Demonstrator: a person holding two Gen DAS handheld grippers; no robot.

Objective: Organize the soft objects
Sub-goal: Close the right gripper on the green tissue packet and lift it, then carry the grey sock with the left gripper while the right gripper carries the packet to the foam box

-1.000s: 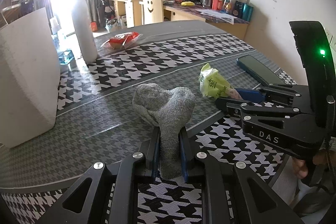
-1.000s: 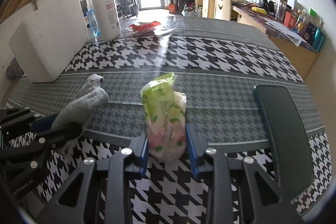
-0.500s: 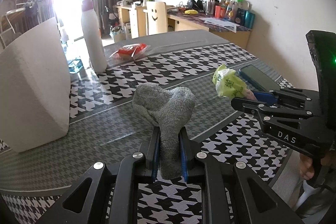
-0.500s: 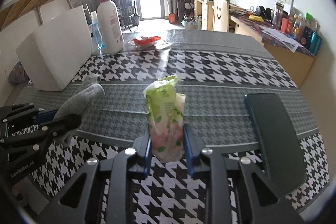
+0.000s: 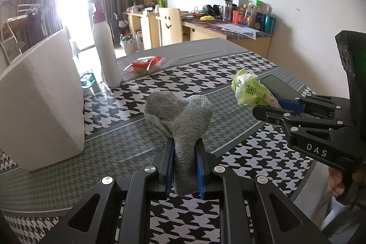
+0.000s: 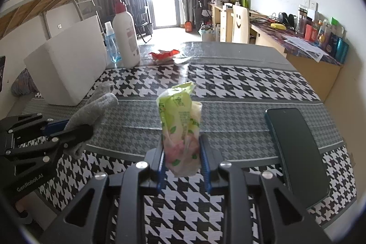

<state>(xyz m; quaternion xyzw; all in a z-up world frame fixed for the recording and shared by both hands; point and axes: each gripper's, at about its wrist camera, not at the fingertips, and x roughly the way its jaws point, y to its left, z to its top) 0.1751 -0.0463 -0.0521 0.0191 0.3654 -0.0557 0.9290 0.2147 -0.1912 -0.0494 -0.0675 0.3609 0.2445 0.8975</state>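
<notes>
My left gripper is shut on a grey sock and holds it up above the houndstooth table. The sock also shows in the right wrist view, with the left gripper at the lower left. My right gripper is shut on a green tissue pack, lifted off the table. The pack also shows in the left wrist view, held by the right gripper at the right.
A white foam box stands at the left, also in the right wrist view. A white pump bottle, a blue spray bottle and a red packet stand further back. A dark phone lies at the right.
Both grippers have risen with their loads: the sock and the tissue pack have come up off the table, and the views now look from higher.
</notes>
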